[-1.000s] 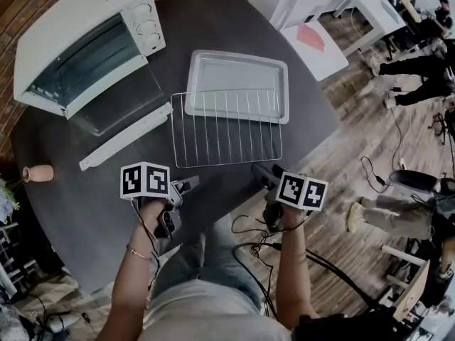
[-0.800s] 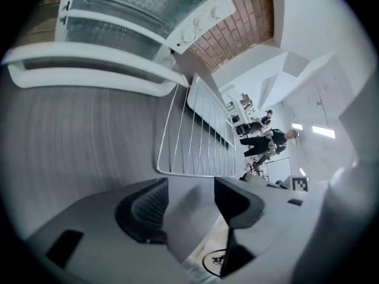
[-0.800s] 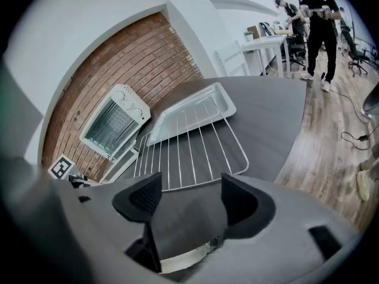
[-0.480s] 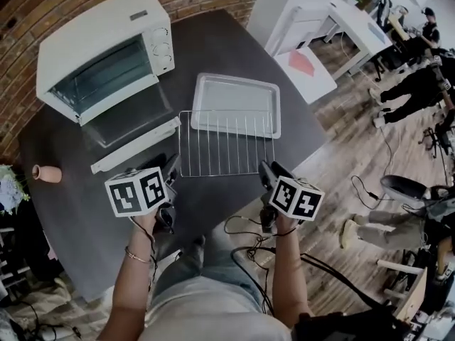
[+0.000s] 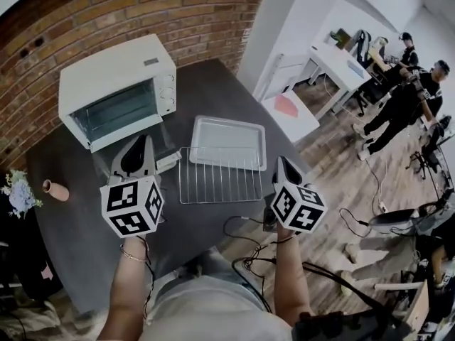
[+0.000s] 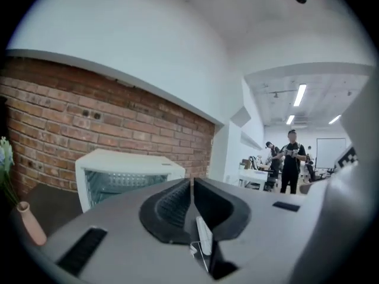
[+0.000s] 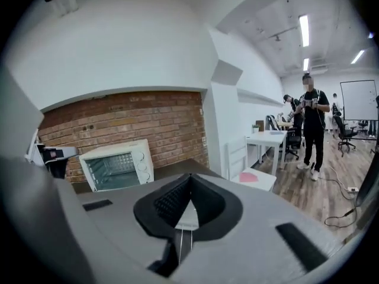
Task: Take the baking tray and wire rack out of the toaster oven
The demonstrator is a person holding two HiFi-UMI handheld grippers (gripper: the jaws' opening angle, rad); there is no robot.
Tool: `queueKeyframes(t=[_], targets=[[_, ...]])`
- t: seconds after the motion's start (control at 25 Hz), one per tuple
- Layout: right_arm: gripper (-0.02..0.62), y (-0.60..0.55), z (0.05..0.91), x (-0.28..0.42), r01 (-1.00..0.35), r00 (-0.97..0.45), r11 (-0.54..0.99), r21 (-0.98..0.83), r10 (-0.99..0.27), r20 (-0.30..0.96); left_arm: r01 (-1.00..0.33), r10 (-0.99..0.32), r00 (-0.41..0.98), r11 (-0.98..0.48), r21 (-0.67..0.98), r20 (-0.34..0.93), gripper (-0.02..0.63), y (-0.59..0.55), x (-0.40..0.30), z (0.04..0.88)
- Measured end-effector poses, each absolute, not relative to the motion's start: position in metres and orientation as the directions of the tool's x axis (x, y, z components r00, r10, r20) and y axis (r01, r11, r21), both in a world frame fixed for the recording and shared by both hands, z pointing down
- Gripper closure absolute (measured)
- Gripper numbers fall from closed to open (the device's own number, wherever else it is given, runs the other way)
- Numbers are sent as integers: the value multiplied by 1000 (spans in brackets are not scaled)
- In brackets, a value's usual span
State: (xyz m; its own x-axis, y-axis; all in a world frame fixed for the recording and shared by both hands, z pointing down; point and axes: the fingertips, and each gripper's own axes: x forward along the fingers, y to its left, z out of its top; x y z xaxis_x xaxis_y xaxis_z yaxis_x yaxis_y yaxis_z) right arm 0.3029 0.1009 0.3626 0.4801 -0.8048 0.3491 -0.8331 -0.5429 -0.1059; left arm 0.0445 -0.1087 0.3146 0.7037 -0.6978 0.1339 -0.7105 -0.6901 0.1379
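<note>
- Head view: left tool (image 5: pixel 140 145) covers most of the oven door (image 5: pixel 168 160); only its right end shows.
- Right tool (image 5: pixel 282 162) blocks the worktop (image 5: pixel 78 226) edge beside the rack (image 5: pixel 220 175).
- Oven (image 5: pixel 117 91) cavity: too dark and small to tell what's inside.
- Left gripper view: tool body fills the lower half, hiding most of the worktop and the oven's bottom. Vase (image 6: pixel 29 223) base is cut by it; flowers (image 6: pixel 3 152) are clipped at the left edge.
- Right gripper view: tool body hides the rack. Pale sliver (image 7: pixel 188 216) past the tips, can't tell what. Left tool mostly hidden at left.
</note>
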Motion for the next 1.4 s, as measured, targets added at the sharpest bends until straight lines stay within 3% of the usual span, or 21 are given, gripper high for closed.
queueKeyframes(t=[0.36, 1.4], targets=[[592, 94, 291, 305, -850, 507, -523, -67, -846, 167, -754, -758, 652, -648, 110, 11, 597, -119, 29, 261], [594, 90, 314, 315, -860, 486, -504, -79, -857, 172, -751, -751, 658, -651, 111, 48, 597, -122, 49, 292]])
